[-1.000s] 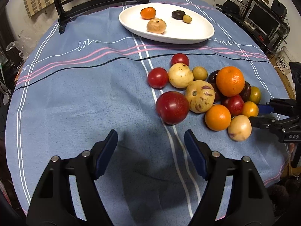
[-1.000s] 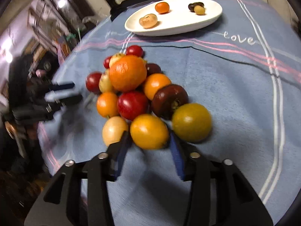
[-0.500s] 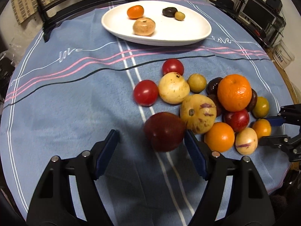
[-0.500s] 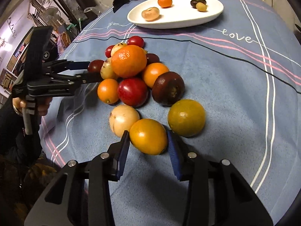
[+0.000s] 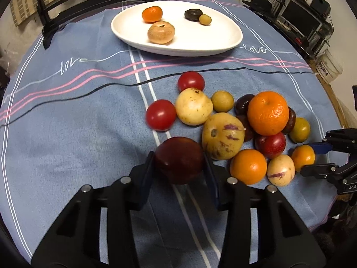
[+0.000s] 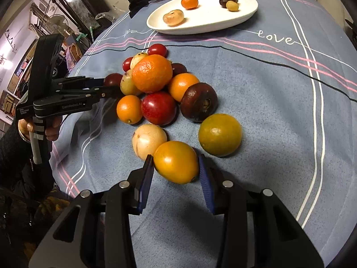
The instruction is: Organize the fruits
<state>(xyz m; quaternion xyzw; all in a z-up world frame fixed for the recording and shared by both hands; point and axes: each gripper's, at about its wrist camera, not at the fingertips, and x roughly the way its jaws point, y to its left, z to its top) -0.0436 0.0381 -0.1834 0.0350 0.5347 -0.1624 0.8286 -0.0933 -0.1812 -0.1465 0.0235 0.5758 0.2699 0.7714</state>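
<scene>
L wrist view: left gripper [image 5: 179, 167] has both blue pads against the sides of a dark red fruit [image 5: 179, 159], i.e. clamped on it; fruit sits on the blue tablecloth [image 5: 78, 134], right over a white stripe. Just ahead-right of the fingers, touching the dark fruit: yellow fruit w/ purple streaks [image 5: 222, 136]. Beyond that, pale yellow fruit [image 5: 193, 106], w/ two red tomatoes, one at its left [image 5: 161, 115], one past it [image 5: 191, 81]. Further right: big orange [image 5: 267, 112] perched atop the pile, small orange [image 5: 248, 166] near the right finger, red fruit [image 5: 271, 145] between them. Far ahead: white plate [image 5: 212, 38] holding an orange fruit, a tan one, a dark one, a small yellow one. Right gripper [image 5: 312, 159] seen at the far right edge, around a small orange-yellow fruit [image 5: 302, 157].

R wrist view: right gripper [image 6: 176, 166] brackets the orange-yellow fruit [image 6: 176, 162]; left pad touches it, right pad looks at or just off its skin, so gripping or nearly, can't tell which. Pale peach fruit [image 6: 148, 141] touches it ahead-left; green-yellow fruit [image 6: 219, 135] just ahead-right, apart. Dark brown fruit [image 6: 198, 102] further ahead. Left gripper [image 6: 110, 87] comes in from the left, held by a hand [image 6: 40, 127], tips on the dark red fruit [image 6: 112, 80] at the pile's left side. Plate [image 6: 207, 25] far ahead.
</scene>
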